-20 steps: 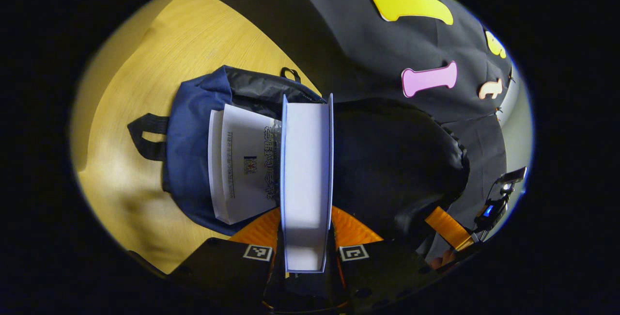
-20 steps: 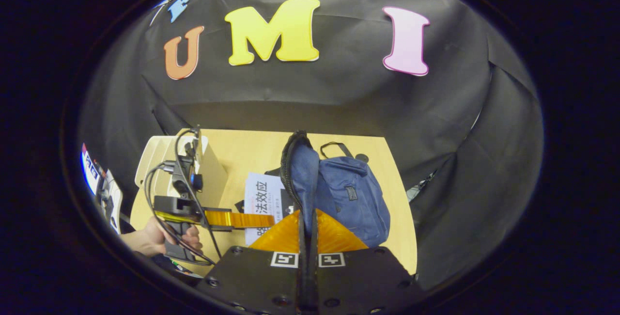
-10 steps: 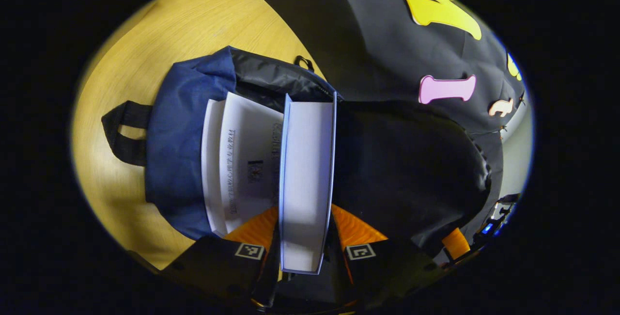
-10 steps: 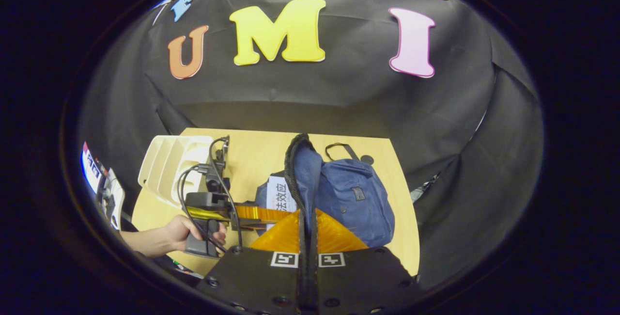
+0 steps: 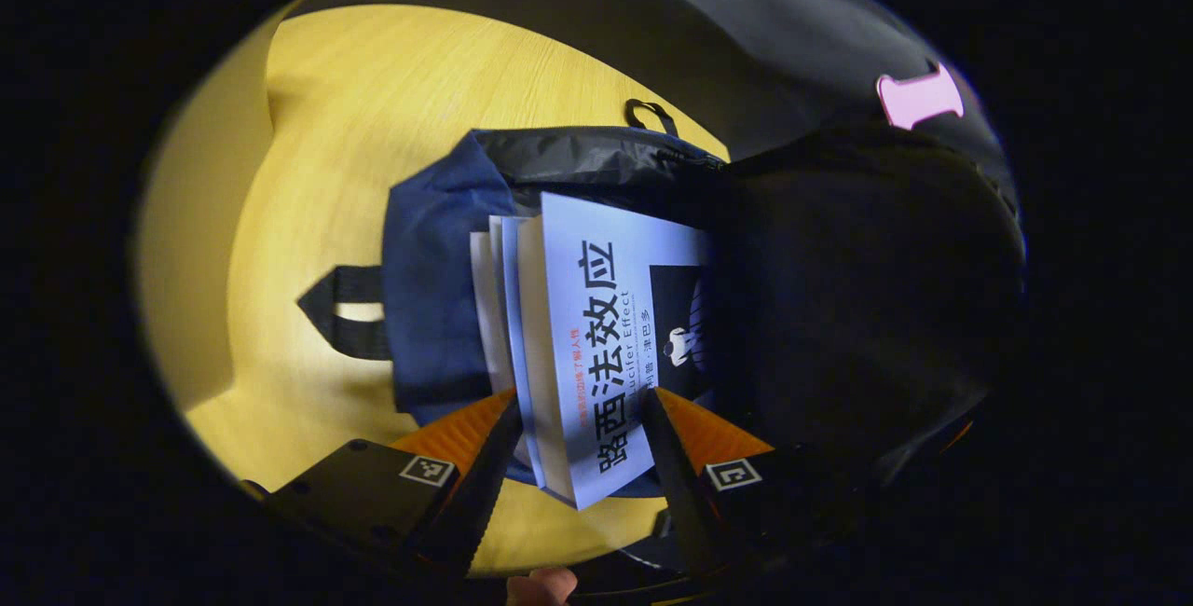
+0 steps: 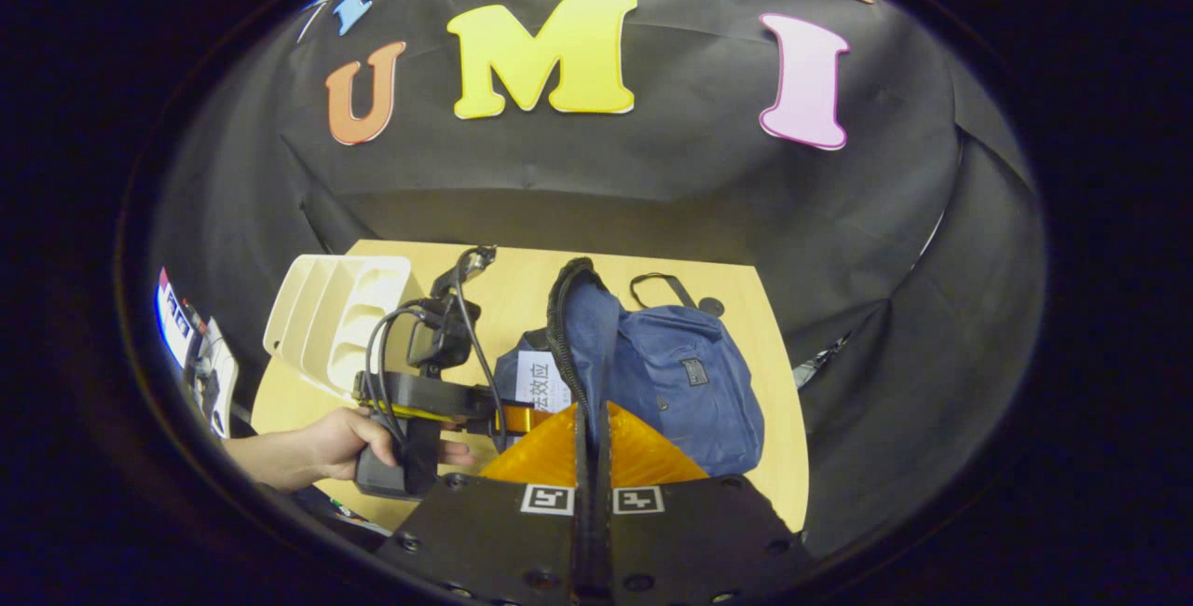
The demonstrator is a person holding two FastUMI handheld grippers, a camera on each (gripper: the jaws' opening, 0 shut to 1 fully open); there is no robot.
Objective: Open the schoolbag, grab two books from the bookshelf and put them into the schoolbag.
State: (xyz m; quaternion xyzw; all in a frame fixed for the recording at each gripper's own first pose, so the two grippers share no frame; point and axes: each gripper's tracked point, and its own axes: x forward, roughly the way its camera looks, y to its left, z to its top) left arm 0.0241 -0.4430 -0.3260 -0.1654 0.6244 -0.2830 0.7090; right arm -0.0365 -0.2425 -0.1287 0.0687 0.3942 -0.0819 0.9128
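**Left gripper view.** A blue fabric schoolbag [image 5: 433,308] is lying on a pale yellow wood-grain table [image 5: 373,103], its mouth gaping. A light blue paperback book [image 5: 615,308] is resting inside the mouth, cover up, on top of a second white-paged book [image 5: 485,308]. The cover is carrying a column of large black Chinese characters, a smaller line of Latin letters beside it, a short red line and a dark panel with a small white figure. The left gripper [image 5: 580,396] is standing with its fingers spread apart, the near end of the paperback lying between them. Whether either finger is touching the book cannot be told. Black-and-white square coded markers [image 5: 427,470] are showing on the gripper body.

**Right gripper view.** The right gripper [image 6: 589,415] is clamping its fingers together on the black zipped rim of the bag flap [image 6: 582,326], holding it upright. A small tag [image 6: 690,371] on the bag front is too small to read. A white slotted plastic bookshelf [image 6: 326,317] is standing on the table's far left corner. A bare hand [image 6: 326,443] is gripping the other gripper's handle. Black cloth is walling the booth behind the table.
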